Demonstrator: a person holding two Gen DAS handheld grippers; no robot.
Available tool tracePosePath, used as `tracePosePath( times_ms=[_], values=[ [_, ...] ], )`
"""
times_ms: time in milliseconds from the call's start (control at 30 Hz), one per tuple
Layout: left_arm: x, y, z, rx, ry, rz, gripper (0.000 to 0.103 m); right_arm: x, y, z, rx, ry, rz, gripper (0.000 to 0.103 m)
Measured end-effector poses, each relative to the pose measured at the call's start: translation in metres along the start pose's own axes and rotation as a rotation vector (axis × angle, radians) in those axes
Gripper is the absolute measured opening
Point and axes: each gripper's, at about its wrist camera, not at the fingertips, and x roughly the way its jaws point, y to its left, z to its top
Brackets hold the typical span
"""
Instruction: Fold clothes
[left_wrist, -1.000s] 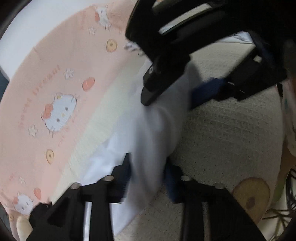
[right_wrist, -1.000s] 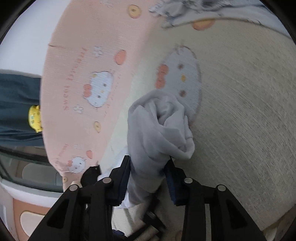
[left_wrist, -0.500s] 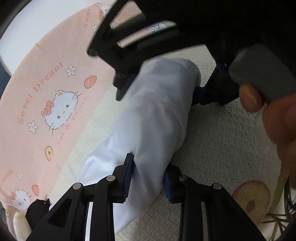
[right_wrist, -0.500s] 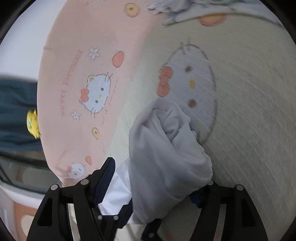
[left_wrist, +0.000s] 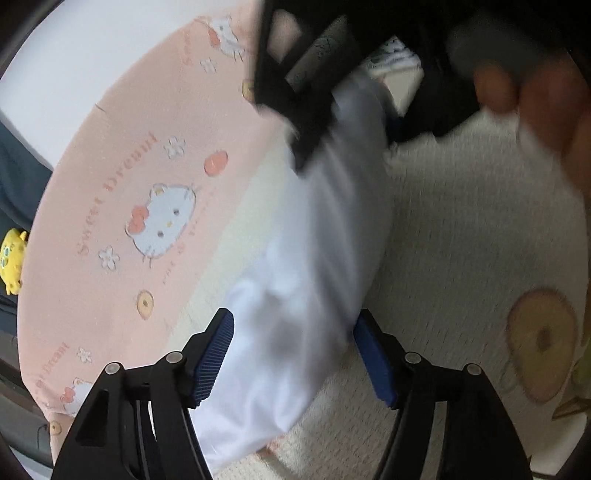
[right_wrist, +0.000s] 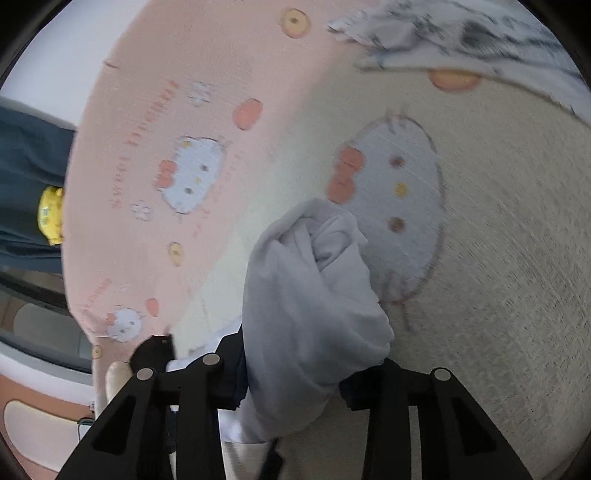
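one pink-and-cream blanket (left_wrist: 110, 206) carries the white garment (left_wrist: 314, 258), bunched lengthwise between both tools. left gripper (left_wrist: 295, 354) is opening, pads clear of the cloth; right gripper (right_wrist: 295, 373) is closing on the far end. step in hand: regrasping; next, a fresh left hold to fold.

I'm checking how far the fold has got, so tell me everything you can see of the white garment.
The white garment is soft, thin, plain cloth, bunched into a long rumpled roll on the cat-print blanket. One end lies between the opening jaws of the left gripper, whose pads stand clear of it; the other end sits between the closing jaws of the right gripper. It is not yet flat or neatly folded.
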Motion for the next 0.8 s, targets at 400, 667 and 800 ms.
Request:
tracePosePath(
  times_ms=[400, 667, 800],
  values=[
    [0.025, 0.028, 0.003, -0.241, 0.000, -0.262, 0.033, 0.001, 0.034, -0.001, -0.145, -0.020, -0.068, 0.036],
    [0.045, 0.059, -0.014, -0.374, 0.010, -0.267, 0.044, -0.003, 0.043, -0.006, -0.209, -0.030, -0.105, 0.036],
    [0.028, 0.079, -0.025, -0.481, 0.003, -0.169, 0.051, -0.009, 0.057, -0.009, -0.262, -0.053, -0.124, 0.036]
  ],
)
